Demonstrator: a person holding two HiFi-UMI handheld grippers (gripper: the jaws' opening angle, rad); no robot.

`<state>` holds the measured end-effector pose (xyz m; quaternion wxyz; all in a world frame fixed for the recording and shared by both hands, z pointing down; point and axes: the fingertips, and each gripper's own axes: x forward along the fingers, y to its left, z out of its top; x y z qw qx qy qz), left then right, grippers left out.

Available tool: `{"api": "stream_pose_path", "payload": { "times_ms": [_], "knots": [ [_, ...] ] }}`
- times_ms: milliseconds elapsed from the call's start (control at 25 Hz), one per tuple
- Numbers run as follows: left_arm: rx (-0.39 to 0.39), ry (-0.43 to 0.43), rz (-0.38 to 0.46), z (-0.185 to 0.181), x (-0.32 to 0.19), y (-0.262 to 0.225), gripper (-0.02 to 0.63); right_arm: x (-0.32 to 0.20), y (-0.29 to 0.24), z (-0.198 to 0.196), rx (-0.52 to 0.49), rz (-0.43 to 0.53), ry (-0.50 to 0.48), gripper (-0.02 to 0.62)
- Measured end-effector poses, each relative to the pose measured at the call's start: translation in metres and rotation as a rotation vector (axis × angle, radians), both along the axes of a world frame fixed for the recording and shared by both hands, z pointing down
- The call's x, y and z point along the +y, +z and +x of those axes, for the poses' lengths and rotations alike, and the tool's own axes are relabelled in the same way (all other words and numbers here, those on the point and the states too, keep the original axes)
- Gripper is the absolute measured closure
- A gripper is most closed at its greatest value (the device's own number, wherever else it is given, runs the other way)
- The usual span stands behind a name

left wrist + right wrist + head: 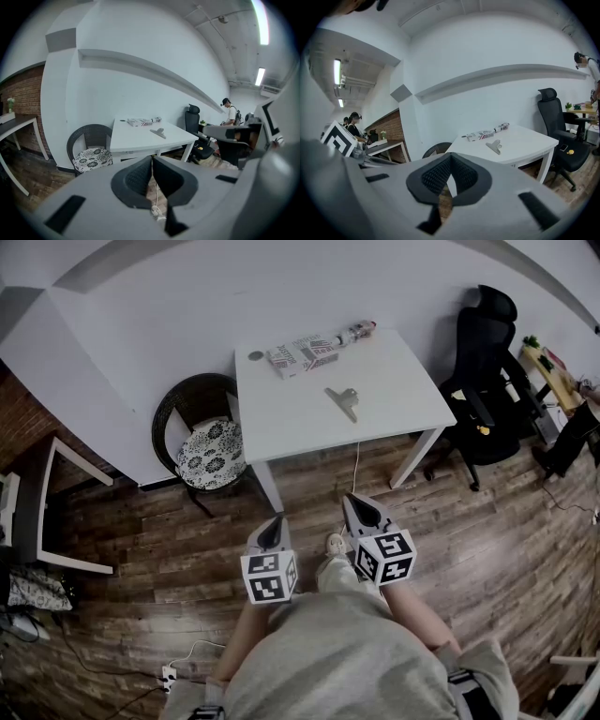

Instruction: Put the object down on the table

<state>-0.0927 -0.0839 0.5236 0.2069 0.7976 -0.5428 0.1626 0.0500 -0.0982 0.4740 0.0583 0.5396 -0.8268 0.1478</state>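
A white table point(394, 409) stands ahead of me against the wall. On it lie a grey metal clip point(343, 399), a printed box point(302, 354) with a tube-like item point(356, 331) behind it, and a small dark disc point(255, 356). My left gripper point(274, 523) and right gripper point(356, 504) hang over the wood floor, well short of the table's near edge. Both are shut with nothing between the pads. In the left gripper view the gripper point(152, 174) faces the clip point(158, 133). In the right gripper view the gripper point(449, 174) points toward the clip point(494, 146) and box point(483, 135).
A wicker chair with a patterned cushion point(206, 442) stands left of the table, and a black office chair point(487, 381) to its right. A white cable point(356, 465) hangs under the table. A wooden desk point(56, 512) is at far left. A person point(230, 112) stands far off.
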Motion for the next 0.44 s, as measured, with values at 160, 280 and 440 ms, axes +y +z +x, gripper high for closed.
{"api": "stream_pose_path", "payload": {
  "times_ms": [160,280,440],
  "knots": [
    [0.001,0.003,-0.003,0.001,-0.0004,0.0018,0.595,-0.0006,0.0012,0.0021,0.0,0.0,0.007,0.598],
    [0.001,0.005,-0.006,0.0025,-0.0018,0.0027,0.595,-0.0021,0.0025,0.004,-0.002,-0.003,0.012,0.598],
    [0.001,0.007,-0.009,0.0044,-0.0025,0.0013,0.595,-0.003,0.001,0.0057,-0.003,-0.002,0.015,0.598]
  ]
}}
